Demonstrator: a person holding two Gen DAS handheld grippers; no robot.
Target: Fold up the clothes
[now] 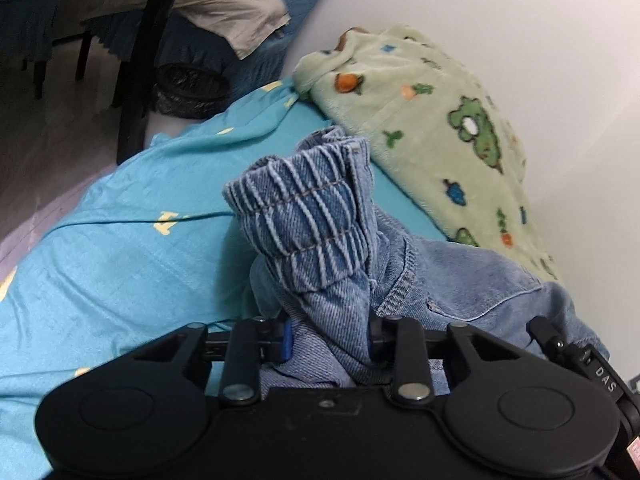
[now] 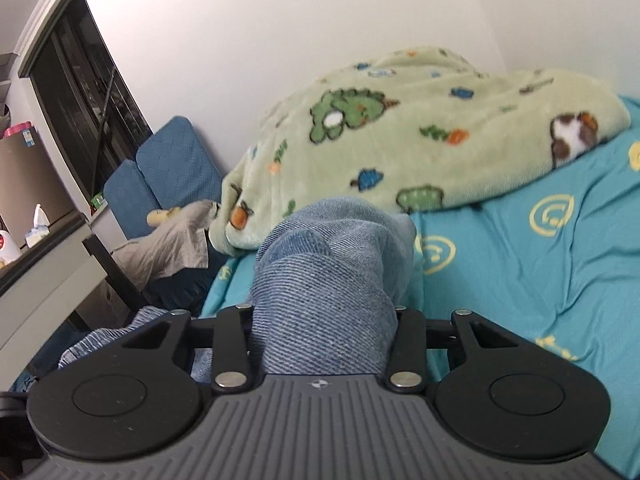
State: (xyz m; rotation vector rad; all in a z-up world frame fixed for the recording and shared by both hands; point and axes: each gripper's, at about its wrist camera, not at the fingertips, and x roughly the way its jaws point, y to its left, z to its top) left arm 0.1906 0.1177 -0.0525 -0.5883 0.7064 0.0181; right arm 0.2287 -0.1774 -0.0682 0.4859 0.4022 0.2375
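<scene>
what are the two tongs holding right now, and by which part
Both hold the denim jeans: left tongs below the elastic waistband, right tongs on a bunched fold.

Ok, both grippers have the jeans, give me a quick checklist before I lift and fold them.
1. Left gripper shut on the jeans at the elastic waistband: ok.
2. Right gripper shut on bunched denim: ok.
3. Denim flat between the jaws: not ok, wadded in both.
4. Bed sheet open for laying down: ok.
5. Fleece blanket clear of the jeans: cannot tell.
6. Legs aligned: cannot tell.
</scene>
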